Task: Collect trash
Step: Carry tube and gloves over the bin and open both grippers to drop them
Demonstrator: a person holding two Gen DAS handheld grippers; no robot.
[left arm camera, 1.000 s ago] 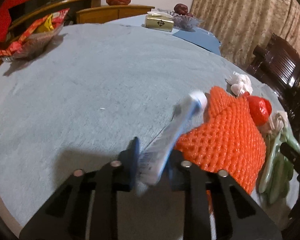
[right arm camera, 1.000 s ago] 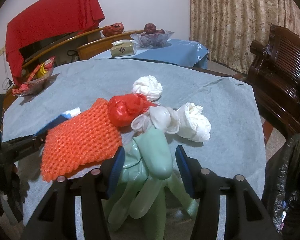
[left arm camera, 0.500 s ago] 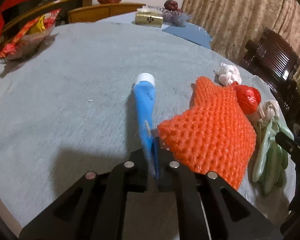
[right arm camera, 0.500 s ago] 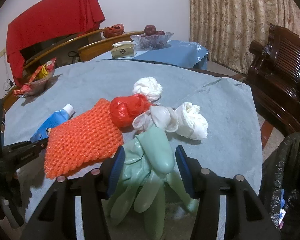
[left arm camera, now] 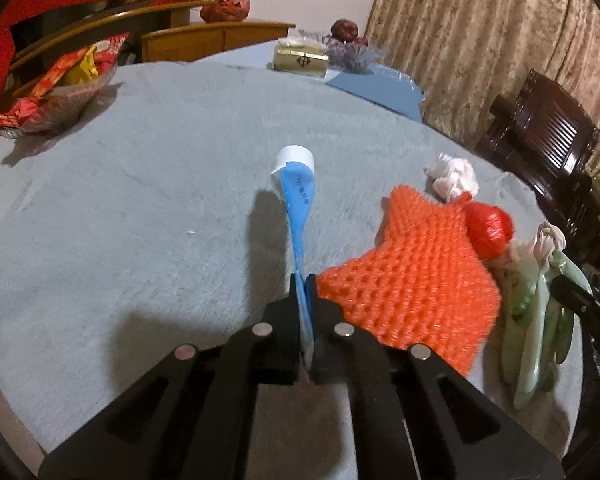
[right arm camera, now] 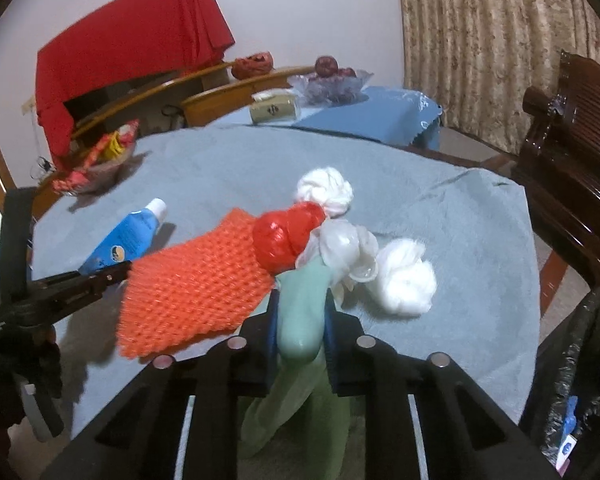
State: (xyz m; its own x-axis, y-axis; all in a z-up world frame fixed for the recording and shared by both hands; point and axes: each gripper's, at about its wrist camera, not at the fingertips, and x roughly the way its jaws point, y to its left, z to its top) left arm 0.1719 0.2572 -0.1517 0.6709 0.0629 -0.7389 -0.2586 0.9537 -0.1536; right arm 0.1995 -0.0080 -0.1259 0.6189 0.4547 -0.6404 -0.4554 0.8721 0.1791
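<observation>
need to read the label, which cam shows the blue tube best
The right wrist view: the blue tube lies broadside there, printed face and white cap both visible. The left wrist view shows the tube nearly edge-on, a thin strip running up from the left gripper, shut on its flat end.

The tube [left arm camera: 296, 216] in my left gripper [left arm camera: 305, 280] is bright blue with a white cap; my right wrist view shows a round printed mark on its side, too blurred to read. Both my grippers are black with blue pads [right arm camera: 271, 320]. The glove [right arm camera: 302, 320] pinched in my right gripper [right arm camera: 300, 312] is pale green. The foam net [left arm camera: 412, 280] is orange with a honeycomb mesh. Beside it sit a glossy red bag ball [right arm camera: 286, 236], a translucent whitish one [right arm camera: 350, 250] and two white wads [right arm camera: 326, 190]. The tablecloth [left arm camera: 140, 200] is plain grey-blue. The curtain [right arm camera: 480, 40] is beige with a mottled floral pattern.
</observation>
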